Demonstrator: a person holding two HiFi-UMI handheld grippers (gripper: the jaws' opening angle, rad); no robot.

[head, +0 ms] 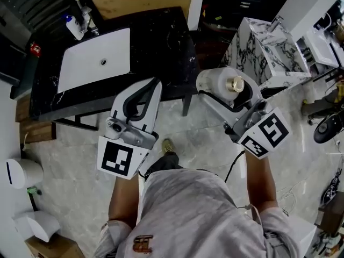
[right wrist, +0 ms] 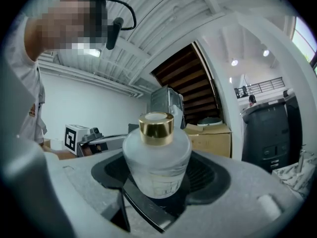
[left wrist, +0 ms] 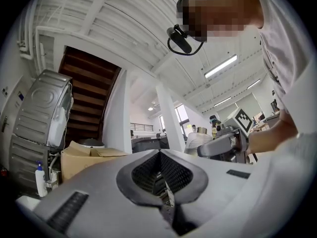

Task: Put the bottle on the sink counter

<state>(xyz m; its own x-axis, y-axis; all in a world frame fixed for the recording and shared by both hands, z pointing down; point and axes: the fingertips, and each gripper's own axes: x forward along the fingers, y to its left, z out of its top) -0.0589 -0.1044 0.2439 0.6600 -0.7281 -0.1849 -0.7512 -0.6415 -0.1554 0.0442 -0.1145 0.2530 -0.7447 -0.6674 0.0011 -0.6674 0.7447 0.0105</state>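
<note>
Left gripper (head: 153, 86): jaws closed together, nothing between them; tips angled forward and up, marker cube towards the body. Left forearm (head: 123, 196): bare, bent in front of the torso.
Right gripper (head: 219, 93): jaws wide, clamped on the bottle (head: 216, 79). Right forearm (head: 261, 180): bare, extended forward.

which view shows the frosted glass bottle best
Right gripper view: the gold-capped frosted glass bottle sits centred, close, between its jaws. Head view shows it from above; left gripper view, small and distant.
</note>
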